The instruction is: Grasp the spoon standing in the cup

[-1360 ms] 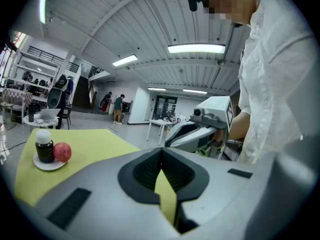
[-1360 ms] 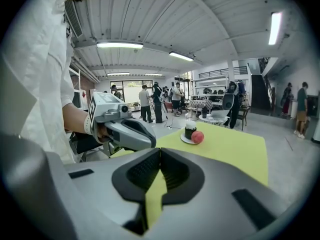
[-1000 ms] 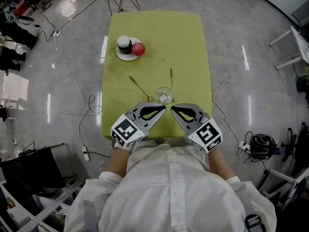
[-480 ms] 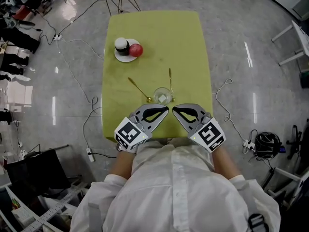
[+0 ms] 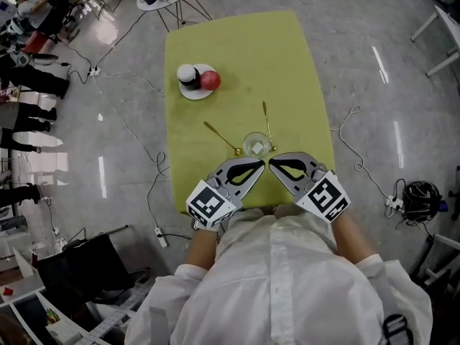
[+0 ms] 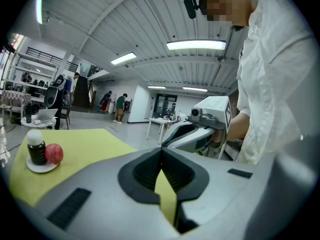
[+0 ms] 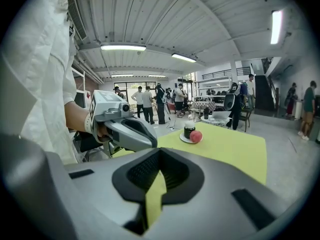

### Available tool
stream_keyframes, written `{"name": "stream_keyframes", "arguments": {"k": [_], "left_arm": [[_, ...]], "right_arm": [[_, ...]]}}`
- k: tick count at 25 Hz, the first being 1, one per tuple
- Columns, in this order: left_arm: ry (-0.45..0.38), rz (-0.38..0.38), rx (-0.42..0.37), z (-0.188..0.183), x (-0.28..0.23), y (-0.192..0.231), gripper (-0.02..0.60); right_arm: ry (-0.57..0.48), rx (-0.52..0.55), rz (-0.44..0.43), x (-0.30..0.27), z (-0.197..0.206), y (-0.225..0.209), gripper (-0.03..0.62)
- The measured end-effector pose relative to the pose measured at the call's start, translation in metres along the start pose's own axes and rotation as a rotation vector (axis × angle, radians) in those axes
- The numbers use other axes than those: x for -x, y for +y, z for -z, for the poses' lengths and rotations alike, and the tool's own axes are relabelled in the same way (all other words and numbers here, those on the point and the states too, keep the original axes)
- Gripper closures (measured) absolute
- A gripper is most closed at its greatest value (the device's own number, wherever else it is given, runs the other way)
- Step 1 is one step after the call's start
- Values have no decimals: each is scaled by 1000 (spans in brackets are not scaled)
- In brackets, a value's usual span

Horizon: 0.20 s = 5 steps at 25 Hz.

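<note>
In the head view, a loose second spoon (image 5: 221,136) lies slantwise on the yellow-green surface (image 5: 244,56), left of the cup and apart from it. Farther back on the left stands a plate (image 5: 192,93) carrying a dark jar (image 5: 188,75) and a red apple (image 5: 210,80).

The left hand-held gripper (image 5: 260,166) has its jaws pressed together with nothing between them. Its own view shows the tips (image 6: 161,154) meeting, with only surface below. It rests at the near edge, pointing inward to the right.

The clear cup (image 5: 256,145) sits just beyond both tips, in the gap they point toward.

The task's spoon (image 5: 267,124) is at the cup's right side. Its long axis runs away from the person: the bowl end is at the cup's right rim and the handle reaches toward the far edge. From overhead I cannot tell whether it stands inside the cup or lies against it.

The right hand-held gripper (image 5: 274,163) is likewise closed and empty, as its own view (image 7: 159,156) shows. Its tip points inward to the left, just short of the spoon's near end.

By my judgement the right one is nearer. The grasp would call for opening its jaws and reaching slightly forward across the handle's thin width.
</note>
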<state>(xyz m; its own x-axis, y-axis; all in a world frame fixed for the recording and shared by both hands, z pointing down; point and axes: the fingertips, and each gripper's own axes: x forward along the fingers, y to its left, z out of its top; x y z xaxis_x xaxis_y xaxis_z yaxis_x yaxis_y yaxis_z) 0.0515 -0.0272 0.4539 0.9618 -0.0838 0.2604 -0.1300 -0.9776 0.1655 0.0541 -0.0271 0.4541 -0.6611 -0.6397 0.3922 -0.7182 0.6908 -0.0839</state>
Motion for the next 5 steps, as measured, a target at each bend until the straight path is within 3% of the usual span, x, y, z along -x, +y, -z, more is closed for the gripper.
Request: {"name": "stream_keyframes", "arguments": {"k": [5], "left_arm": [[-4, 7, -5, -3, 3, 4, 577]], "right_arm": [[-4, 2, 8, -4, -4, 0, 592]]}}
